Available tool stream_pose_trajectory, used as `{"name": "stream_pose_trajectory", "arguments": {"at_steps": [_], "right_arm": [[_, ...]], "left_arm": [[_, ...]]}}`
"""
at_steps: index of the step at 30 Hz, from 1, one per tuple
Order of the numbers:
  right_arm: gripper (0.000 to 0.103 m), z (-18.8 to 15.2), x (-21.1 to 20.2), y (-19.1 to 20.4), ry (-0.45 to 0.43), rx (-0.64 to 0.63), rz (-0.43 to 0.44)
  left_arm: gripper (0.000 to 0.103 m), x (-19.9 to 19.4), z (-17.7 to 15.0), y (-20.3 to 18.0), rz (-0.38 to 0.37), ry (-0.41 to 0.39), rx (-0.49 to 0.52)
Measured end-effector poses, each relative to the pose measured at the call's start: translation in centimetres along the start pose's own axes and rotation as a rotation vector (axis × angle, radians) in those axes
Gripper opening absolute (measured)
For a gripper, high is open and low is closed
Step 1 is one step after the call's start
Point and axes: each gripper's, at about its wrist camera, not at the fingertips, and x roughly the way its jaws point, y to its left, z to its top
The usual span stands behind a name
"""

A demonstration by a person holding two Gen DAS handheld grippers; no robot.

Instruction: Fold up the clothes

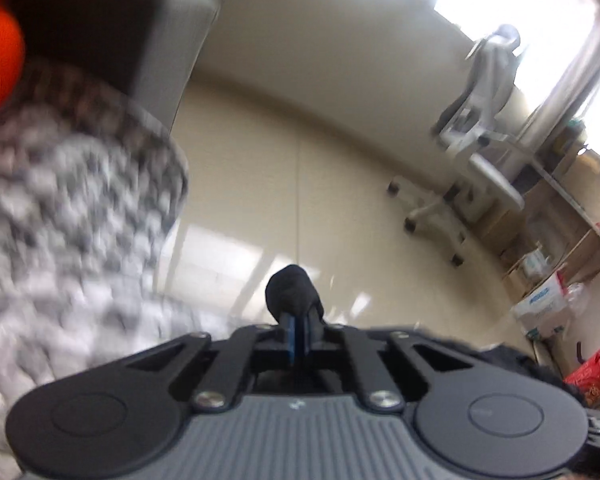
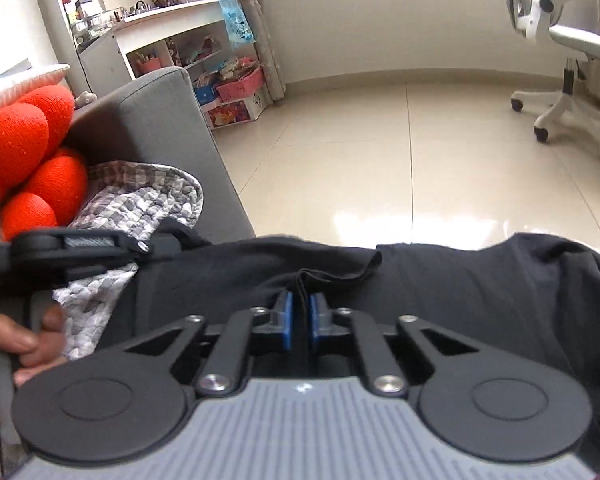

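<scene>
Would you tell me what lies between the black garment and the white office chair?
In the right wrist view, only bare, glossy tiled floor lies between the black garment and the white office chair.

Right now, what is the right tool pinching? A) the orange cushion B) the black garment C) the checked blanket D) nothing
B: the right tool has its blue pads closed on a raised fold of the black garment, away from the orange cushion and checked blanket.
</scene>
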Motion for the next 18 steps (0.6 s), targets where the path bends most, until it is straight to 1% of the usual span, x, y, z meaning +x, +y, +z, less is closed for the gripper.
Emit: {"name": "stream_pose_trajectory", "arguments": {"at_steps": [1,4,5,7,9,11,13,14,15,16,17,18], "right_arm": [[0.006,0.0,-0.1,0.2,-0.017,-0.002,0.0],[0.006,-0.1,-0.5,0.9,-0.069,-0.022,0.003],[0.006,-0.3,-0.3,1.2,-0.064,-0.031,-0.012],[0.006,-0.5,0.8,1.2,-0.025,-0.036,-0.051],[0.006,-0.7,1.4,0.9,-0.02,-0.027,-0.061],[0.007,-0.4,1.4,0.9,-0.016,-0.037,-0.058],[0.015,-0.2,1.1,0.8,-0.018,-0.05,-0.053],[0.021,-0.2,0.9,0.7,-0.02,-0.053,-0.049],[0.028,-0.2,0.6,0.6,-0.024,-0.056,-0.047],[0.031,-0.3,-0.2,0.5,-0.045,-0.049,-0.057],[0.032,-0.4,-0.9,0.5,-0.065,-0.042,-0.067],[0.032,-0.6,-1.8,0.7,-0.079,-0.049,-0.069]], "left_arm": [[0.003,-0.7,0.3,0.4,-0.021,-0.041,-0.017],[0.003,-2.4,0.9,1.3,-0.078,-0.11,-0.079],[0.003,-2.3,0.9,1.0,-0.06,-0.106,-0.051],[0.003,-1.3,0.5,0.3,0.006,-0.059,0.022],[0.003,-0.3,0.0,0.6,0.051,-0.022,0.025],[0.004,-0.1,-0.3,1.3,0.058,-0.01,-0.006],[0.005,-0.5,0.0,1.7,0.047,-0.025,-0.032],[0.009,-0.7,0.2,1.7,0.049,-0.026,-0.041],[0.011,-1.0,0.4,1.8,0.053,-0.027,-0.051],[0.013,-1.4,0.5,2.0,0.063,-0.034,-0.063],[0.015,-1.8,0.6,2.2,0.071,-0.042,-0.077],[0.015,-2.4,0.8,2.5,0.071,-0.049,-0.093]]}}
